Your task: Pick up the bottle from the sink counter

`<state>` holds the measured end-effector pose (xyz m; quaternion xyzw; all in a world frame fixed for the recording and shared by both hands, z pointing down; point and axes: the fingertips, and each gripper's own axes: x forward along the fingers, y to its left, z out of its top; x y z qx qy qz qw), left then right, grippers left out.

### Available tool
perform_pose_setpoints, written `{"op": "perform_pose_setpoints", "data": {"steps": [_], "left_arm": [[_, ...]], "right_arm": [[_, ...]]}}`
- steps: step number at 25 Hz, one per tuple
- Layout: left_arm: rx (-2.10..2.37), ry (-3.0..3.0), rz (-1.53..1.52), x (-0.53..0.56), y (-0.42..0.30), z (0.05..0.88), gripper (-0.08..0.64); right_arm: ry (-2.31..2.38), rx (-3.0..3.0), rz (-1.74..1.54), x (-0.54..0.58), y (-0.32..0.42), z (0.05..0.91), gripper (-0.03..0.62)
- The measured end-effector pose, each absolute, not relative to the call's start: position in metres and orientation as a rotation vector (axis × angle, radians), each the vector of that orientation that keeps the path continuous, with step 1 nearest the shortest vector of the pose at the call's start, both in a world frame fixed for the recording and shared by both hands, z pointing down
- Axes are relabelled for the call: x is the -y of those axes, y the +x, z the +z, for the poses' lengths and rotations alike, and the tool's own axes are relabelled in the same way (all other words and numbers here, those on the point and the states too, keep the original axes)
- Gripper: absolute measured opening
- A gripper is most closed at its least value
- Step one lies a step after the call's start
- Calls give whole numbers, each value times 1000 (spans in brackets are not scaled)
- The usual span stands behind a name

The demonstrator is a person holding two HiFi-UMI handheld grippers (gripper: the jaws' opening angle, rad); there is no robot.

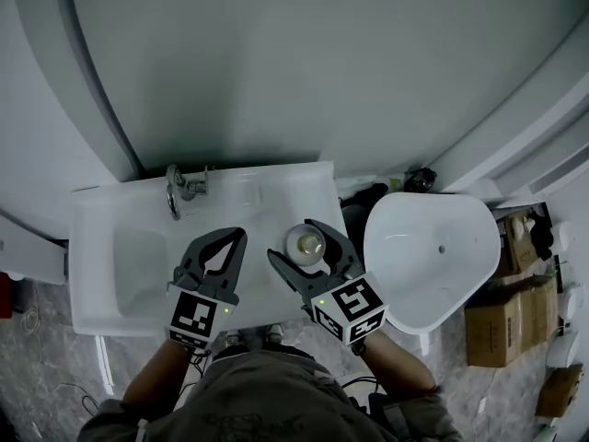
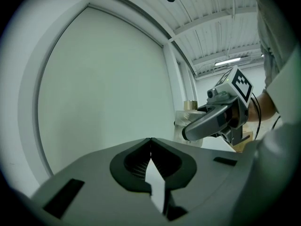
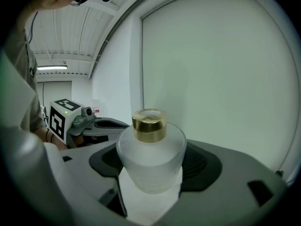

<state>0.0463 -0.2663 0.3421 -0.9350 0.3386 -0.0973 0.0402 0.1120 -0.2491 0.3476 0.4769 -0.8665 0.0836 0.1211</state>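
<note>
Right gripper (image 1: 292,238) clasps the upright bottle (image 1: 306,243) on the sink counter (image 1: 271,184), bottle at 11 o'clock from its cube, while the left gripper (image 1: 237,236), jaws pressed together, waits at the bottle's 9 o'clock.

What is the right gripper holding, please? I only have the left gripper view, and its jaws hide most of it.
Observer: A frosted bottle with a gold cap sits between the right gripper's jaws, which close on both its sides.
Operator: Thanks. What lies below my left gripper?
Observer: The head view shows the left gripper above the sink, just right of its basin.
Operator: Where is the faucet?
Observer: The faucet stands at the sink's back edge, beyond the left gripper.
</note>
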Motion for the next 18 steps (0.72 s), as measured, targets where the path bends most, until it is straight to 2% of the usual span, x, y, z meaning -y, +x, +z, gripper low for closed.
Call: {"op": "perform_pose_setpoints", "data": {"steps": [18], "left_arm": [[-1041, -2938, -454, 250, 34, 393, 17]], "right_arm": [[1354, 2498, 420, 229, 107, 394, 316]]}}
